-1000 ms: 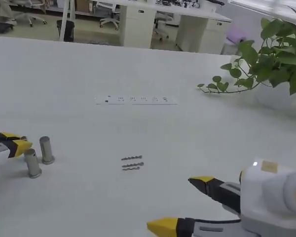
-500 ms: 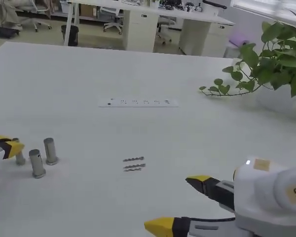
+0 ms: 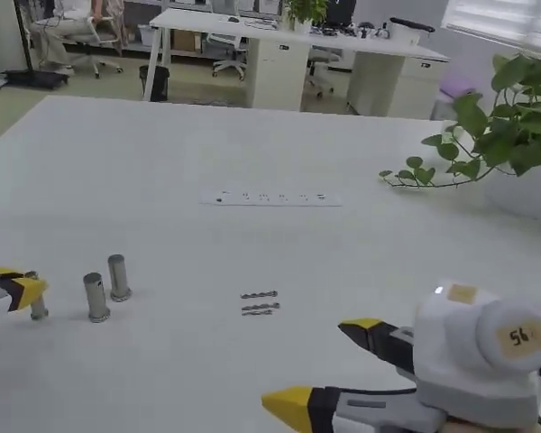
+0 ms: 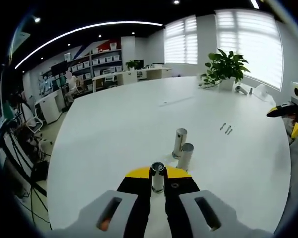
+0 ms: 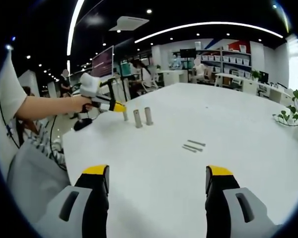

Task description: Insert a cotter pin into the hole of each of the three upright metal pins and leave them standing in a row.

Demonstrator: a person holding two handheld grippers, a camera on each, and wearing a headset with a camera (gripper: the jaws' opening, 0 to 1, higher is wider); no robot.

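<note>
1. Left gripper view: my left gripper [image 4: 158,173] is closed on one metal pin [image 4: 158,182], held upright.
2. My right gripper [image 5: 157,173] gapes wide, empty.
3. Two other pins [image 3: 96,296] stand just beside, axes vertical.
4. The cotter pins [image 3: 259,302] lie flat and parallel, crosswise in head view.
5. I judge them light, thin, slippery; pinch mid-length.

Worktop [image 3: 252,144]: wide, white and matt, with a white power strip [image 3: 270,198] lying flat near its middle.
Plant [image 3: 514,117]: leafy green, in a white pot [image 3: 521,191] at the worktop's far right edge.
Furniture: white desks [image 3: 270,54] beyond the worktop, office chairs [image 3: 224,41] and a black bin [image 3: 156,83] beside them; shelves [image 4: 87,64] at the room's far end.
Floor [image 3: 81,90]: pale beige.
Windows [image 4: 248,44]: tall, covered by white blinds [image 4: 181,42], bright with daylight.
Ceiling [image 4: 89,12]: dark, with long curved light strips [image 4: 89,29] and small spot lights [image 4: 176,2].
</note>
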